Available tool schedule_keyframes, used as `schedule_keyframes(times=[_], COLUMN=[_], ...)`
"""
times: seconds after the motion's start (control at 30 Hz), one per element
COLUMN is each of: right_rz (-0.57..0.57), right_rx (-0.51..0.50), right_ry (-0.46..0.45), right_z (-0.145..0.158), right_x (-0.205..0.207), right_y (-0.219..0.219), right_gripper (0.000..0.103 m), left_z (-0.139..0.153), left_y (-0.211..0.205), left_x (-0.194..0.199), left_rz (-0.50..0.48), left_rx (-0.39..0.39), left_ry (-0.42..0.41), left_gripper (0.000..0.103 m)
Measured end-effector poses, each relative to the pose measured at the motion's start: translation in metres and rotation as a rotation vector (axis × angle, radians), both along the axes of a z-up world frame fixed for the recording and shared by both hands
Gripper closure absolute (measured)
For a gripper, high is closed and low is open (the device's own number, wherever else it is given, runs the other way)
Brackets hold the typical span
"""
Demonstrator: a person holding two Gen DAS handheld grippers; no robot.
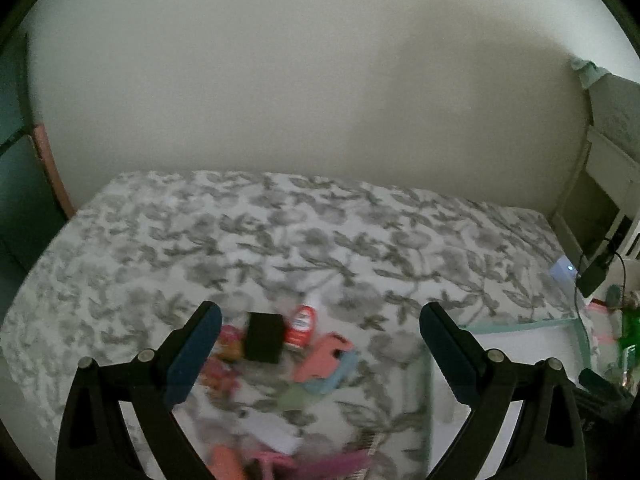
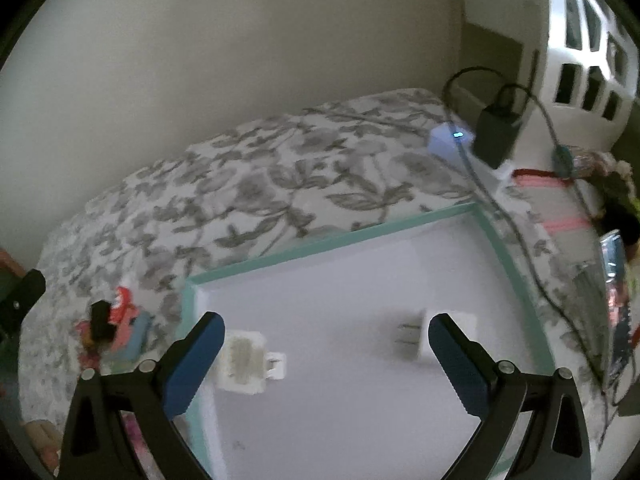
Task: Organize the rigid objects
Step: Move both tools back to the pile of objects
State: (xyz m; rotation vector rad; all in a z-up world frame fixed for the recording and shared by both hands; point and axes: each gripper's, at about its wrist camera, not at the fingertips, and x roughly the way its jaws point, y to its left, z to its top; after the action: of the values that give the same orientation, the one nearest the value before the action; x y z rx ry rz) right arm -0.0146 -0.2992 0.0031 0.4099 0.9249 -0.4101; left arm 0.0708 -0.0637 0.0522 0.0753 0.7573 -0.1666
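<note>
A white tray with a teal rim (image 2: 332,240) lies on a floral bedspread. Inside it rest a white plug adapter (image 2: 430,334) with prongs and a white boxy connector (image 2: 244,362). My right gripper (image 2: 326,360) hovers over the tray, open, with nothing between its fingers. A heap of small objects lies on the bedspread left of the tray: a black block (image 1: 263,337), a red-and-white bottle (image 1: 301,325), pink and blue pieces (image 1: 322,356). My left gripper (image 1: 320,356) hangs open above this heap, holding nothing. The tray's corner (image 1: 520,326) shows at its right.
A black power brick (image 2: 496,132) with cables and a small white device with a blue light (image 2: 450,140) sit past the tray's far corner. Clutter and a white shelf unit (image 2: 588,40) stand at the right. A plain wall backs the bed.
</note>
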Motion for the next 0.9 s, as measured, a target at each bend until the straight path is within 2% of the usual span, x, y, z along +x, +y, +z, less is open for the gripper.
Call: schedule_keyframes(times=[0.1,0.27,0.43,0.6,0.73,0.9], right_rz=[0.046,0.136,0.227,0.316,0.399,0.434], right_rx=[-0.002,0.047,0.064,0.116,0.081,0.1], right_ry=[-0.033,-0.093,-0.09,-0.043,0.006,0.061], right_z=[0.006,0.019,0.02,0.008,0.0,-0.014], right_x=[0.003,0.008,0.015,0.021,0.021,0.017], right_y=[0.013,0.042,0.079,0.118,0.149,0.161], right_gripper=[0.0,0.0,0.0,0.0,0.0,0.0], left_z=[0.009,0.03,0.042,0.021,-0.013,-0.053], left_y=[0.023,0.07,0.109,0.12,0.116,0.103], left_x=[-0.002,0.003,0.001,-0.008,-0.015,-0.022], left_rz=[0.025,0.107,0.191,0.229,0.234,0.199], left_rx=[0.03,0.147,0.178,0.152,0.101,0.061], left_ry=[-0.01,-0.007,0.026,0.131,0.242,0.373], left_gripper=[0.004,0.004,0.004,0.004,0.004,0.004])
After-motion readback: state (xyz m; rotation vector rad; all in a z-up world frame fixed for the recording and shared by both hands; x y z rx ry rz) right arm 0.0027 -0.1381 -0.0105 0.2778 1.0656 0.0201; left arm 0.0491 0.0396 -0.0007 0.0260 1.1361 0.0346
